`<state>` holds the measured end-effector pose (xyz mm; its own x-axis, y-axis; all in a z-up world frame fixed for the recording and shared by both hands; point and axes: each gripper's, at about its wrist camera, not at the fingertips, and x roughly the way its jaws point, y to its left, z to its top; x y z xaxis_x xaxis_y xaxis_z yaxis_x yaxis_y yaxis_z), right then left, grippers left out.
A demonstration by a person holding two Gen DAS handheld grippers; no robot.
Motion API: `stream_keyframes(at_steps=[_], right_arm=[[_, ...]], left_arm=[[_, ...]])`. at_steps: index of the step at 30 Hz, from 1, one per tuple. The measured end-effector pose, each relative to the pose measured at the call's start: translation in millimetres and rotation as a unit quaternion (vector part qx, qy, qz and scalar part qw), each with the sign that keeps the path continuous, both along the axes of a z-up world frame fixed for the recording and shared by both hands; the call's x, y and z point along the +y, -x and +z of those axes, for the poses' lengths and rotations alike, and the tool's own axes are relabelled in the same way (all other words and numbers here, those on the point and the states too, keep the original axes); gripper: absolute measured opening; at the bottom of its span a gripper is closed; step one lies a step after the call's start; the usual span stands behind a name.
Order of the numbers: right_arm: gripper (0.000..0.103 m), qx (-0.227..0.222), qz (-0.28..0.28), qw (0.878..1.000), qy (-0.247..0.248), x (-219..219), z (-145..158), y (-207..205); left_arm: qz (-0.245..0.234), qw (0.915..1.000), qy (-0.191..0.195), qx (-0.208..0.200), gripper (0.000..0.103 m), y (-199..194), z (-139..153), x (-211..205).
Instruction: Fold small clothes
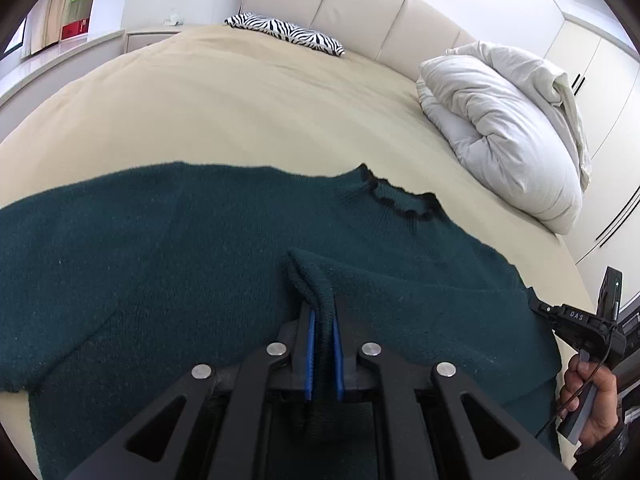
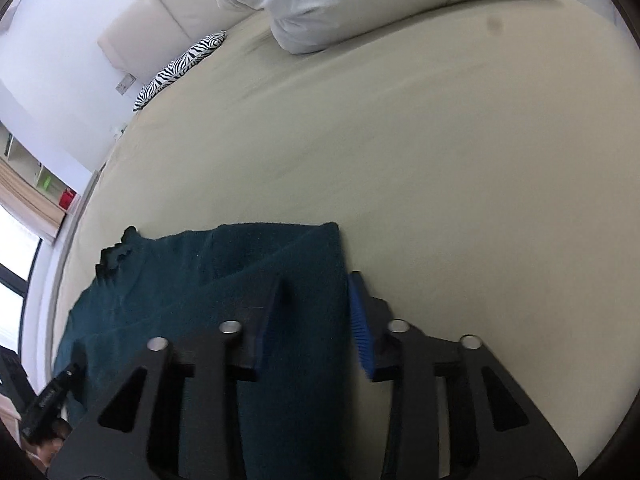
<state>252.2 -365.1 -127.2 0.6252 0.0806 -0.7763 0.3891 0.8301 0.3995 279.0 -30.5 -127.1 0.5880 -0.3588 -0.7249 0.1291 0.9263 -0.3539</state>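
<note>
One sweater [image 1: 160, 260], collar [image 1: 400, 196] twd headboard [image 1: 360, 0]; left gripper [image 1: 322, 320] pinching cuff [image 1: 308, 276], right gripper [image 2: 316, 292] wide.

I count one dark green sweater [image 1: 200, 248] on my bed [image 1: 240, 112] — one only. There is one zebra-print pillow [image 1: 285, 33], one white folded duvet [image 1: 504, 128], and my two grippers — left [image 1: 322, 354], right [image 2: 316, 320].

Sweater [image 1: 200, 260] hem hidden under gripper frame; left sleeve cut off.
</note>
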Motion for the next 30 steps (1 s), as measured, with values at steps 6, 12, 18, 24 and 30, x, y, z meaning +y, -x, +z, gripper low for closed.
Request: stream_keyframes(at_steps=[6,12,18,24,30], right_arm=[[0.005,-0.029,-0.021,0.999,0.031,0.0,8.8,13.3],[0.005,-0.046,-0.04,0.998,-0.016,-21.1,-16.1,20.2],[0.015,-0.063,-0.062,0.996,0.009,-6.3,19.5,51.7],[0.018,-0.003,0.045,0.996,0.08,52.0,-4.1,55.0],[0.021,-0.045,-0.018,0.997,0.056,37.2,24.1,79.1]], left_arm=[[0.0,0.9997,-0.025,-0.008,0.009,0.0,-7.6,-5.7],[0.0,0.9996,-0.025,-0.01,0.013,0.7,-12.7,-3.9],[0.01,0.9995,-0.029,-0.013,0.019,8.3,-9.8,1.1],[0.012,0.9997,-0.023,-0.001,0.02,8.1,-9.8,4.0],[0.04,0.999,-0.019,-0.006,0.046,47.9,17.4,42.5]])
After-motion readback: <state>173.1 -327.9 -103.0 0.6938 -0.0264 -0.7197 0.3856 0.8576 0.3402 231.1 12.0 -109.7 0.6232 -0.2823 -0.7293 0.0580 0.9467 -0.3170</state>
